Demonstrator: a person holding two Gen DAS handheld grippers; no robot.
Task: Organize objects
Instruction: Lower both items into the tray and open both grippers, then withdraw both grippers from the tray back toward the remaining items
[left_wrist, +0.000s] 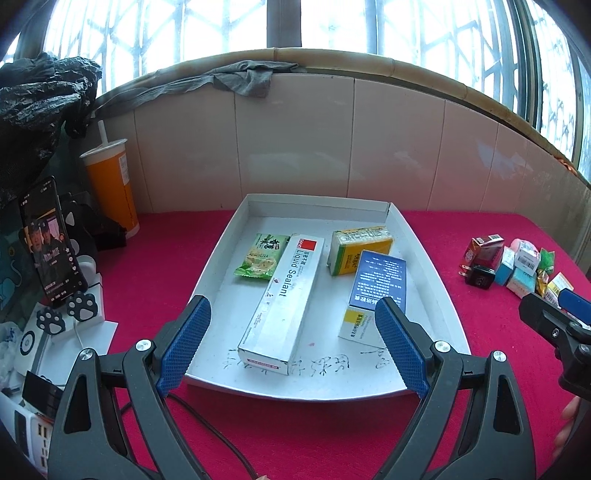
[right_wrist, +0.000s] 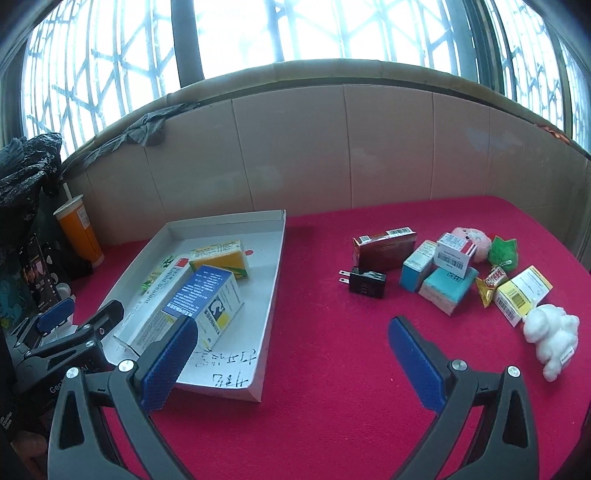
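A shallow white tray (left_wrist: 421, 258) (right_wrist: 275, 280) lies on the red cloth. In it are a long white sealant box (left_wrist: 284, 302), a green snack packet (left_wrist: 260, 254), a yellow box (left_wrist: 360, 247) (right_wrist: 221, 256) and a blue-and-white box (left_wrist: 376, 284) (right_wrist: 207, 299). My left gripper (left_wrist: 293, 325) hangs open over the tray's near end, nothing between its fingers. My right gripper (right_wrist: 291, 343) stands open above bare cloth, right of the tray. Beyond it lies a loose pile: a black plug adapter (right_wrist: 365, 282), a dark red box (right_wrist: 384, 247), teal boxes (right_wrist: 443, 288), a white plush toy (right_wrist: 550, 339).
An orange paper cup with a straw (left_wrist: 110, 188) and a phone on a paw stand (left_wrist: 51, 240) crowd the left side. A black cable (left_wrist: 207, 421) runs across the cloth near the left gripper. A tiled wall and barred windows close the far side.
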